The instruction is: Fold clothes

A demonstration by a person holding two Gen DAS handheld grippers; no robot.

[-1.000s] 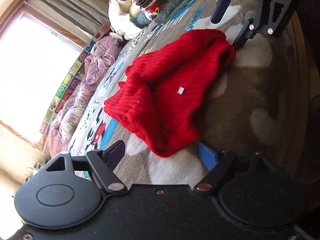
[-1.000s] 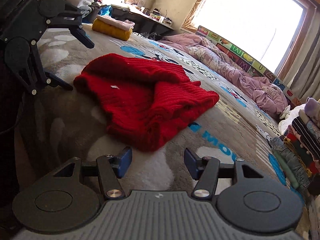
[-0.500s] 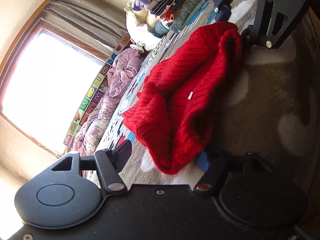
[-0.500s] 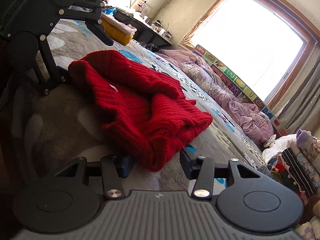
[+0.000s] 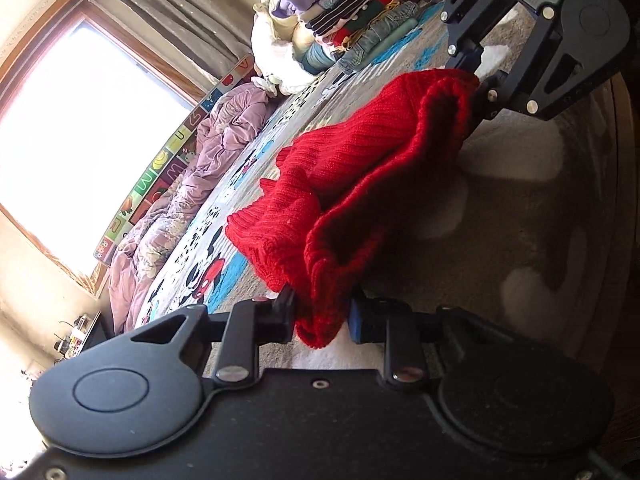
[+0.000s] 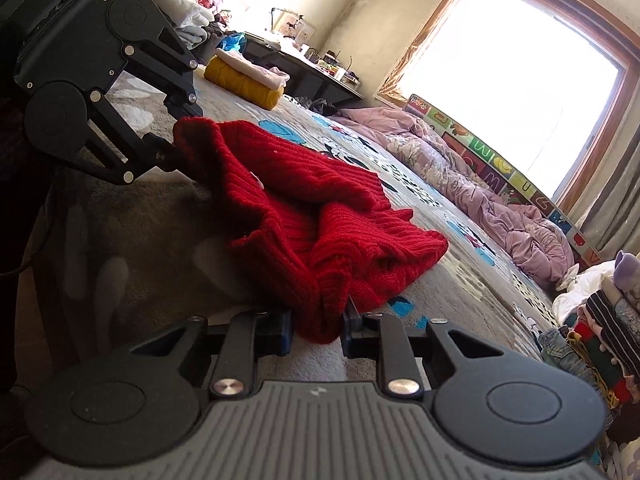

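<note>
Left wrist: ribbed red sweater (image 5: 360, 184) (bunched).

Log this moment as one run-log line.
task: fold clothes | left gripper: shut on red sweater | right gripper: shut on red sweater | sweater: corners lifted off blanket

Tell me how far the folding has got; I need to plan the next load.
Done: a stack of folded clothes sits nearby. In hand: the left gripper and right gripper each pinch a corner of the red ribbed knit sweater. Left: the sweater remains bunched, not a flat fold.
</note>
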